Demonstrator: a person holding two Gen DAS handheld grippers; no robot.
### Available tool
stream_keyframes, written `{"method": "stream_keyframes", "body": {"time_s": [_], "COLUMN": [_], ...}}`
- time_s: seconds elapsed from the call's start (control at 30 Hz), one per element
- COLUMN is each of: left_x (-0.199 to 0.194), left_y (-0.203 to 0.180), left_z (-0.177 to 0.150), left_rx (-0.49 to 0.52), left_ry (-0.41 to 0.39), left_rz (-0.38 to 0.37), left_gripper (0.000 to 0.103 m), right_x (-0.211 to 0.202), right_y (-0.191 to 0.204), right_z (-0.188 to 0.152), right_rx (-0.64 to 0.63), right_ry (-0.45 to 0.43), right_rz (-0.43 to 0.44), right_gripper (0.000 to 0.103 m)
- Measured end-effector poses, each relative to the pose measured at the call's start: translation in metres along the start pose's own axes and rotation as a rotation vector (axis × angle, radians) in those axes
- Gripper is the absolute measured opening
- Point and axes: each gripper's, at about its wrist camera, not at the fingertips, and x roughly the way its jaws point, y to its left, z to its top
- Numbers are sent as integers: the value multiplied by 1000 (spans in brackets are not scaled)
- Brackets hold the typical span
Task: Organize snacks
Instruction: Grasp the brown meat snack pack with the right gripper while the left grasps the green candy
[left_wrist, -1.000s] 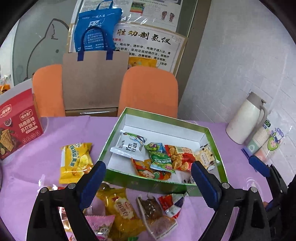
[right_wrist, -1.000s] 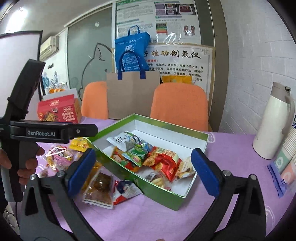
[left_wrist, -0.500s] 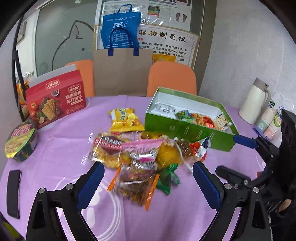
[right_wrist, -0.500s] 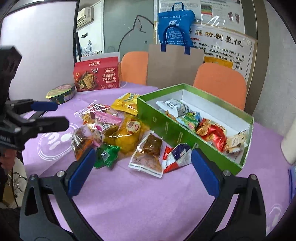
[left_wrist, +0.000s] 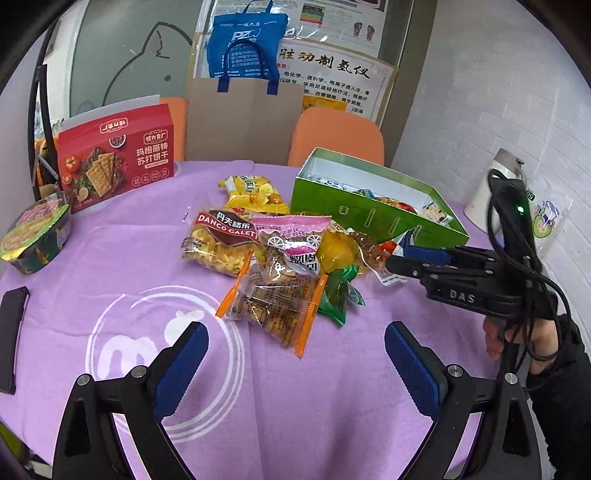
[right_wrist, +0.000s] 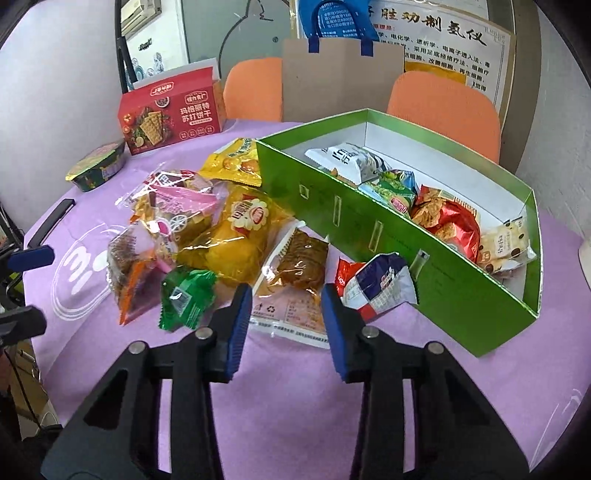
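The left gripper (left_wrist: 293, 356) is held above the purple desk (left_wrist: 110, 258) with its fingers spread wide and nothing between them. The right gripper's (right_wrist: 286, 314) fingers are narrowed to a small gap around the near edge of a clear-wrapped brown snack (right_wrist: 295, 273), though contact cannot be confirmed. The snack lies in the loose pile just beside the green box (right_wrist: 369, 225), which is partly filled with packets.

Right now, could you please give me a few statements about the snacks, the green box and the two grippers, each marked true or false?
1. The green cardboard box already holds several snack packets. True.
2. The right gripper is clamped on the green foil packet. False: it grips nothing, and the clear packet with a brown snack lies between its fingers.
3. The left gripper is wide open. True.
4. The red cracker box lies inside the green box. False: it stands apart on the purple tablecloth.
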Motion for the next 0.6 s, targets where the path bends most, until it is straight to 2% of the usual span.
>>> {"method": "stream_keyframes", "body": {"time_s": [0.2,0.3,0.37,0.53,0.6], "left_x": [3,10,13,29,38], "left_y": [-7,-9,-14,-25,-29], "left_z": [-6,-6,-6,-3,1], "left_rx": [16,16,25,53,54], "left_ry": [14,26,35,65,76], "left_rz": [-21,-36,-50,-102,-121], "left_gripper": [98,96,90,68,66], "right_x": [27,35,39,31,22], "right_y": [-22,-22,-24,-23,-15], "right_z": [13,16,15,8,-1], "right_rx": [89,79,76,62,27], "right_ry": [15,15,20,46,56], "right_rz": [20,28,29,53,57], "right_gripper": [35,35,35,32,32]}}
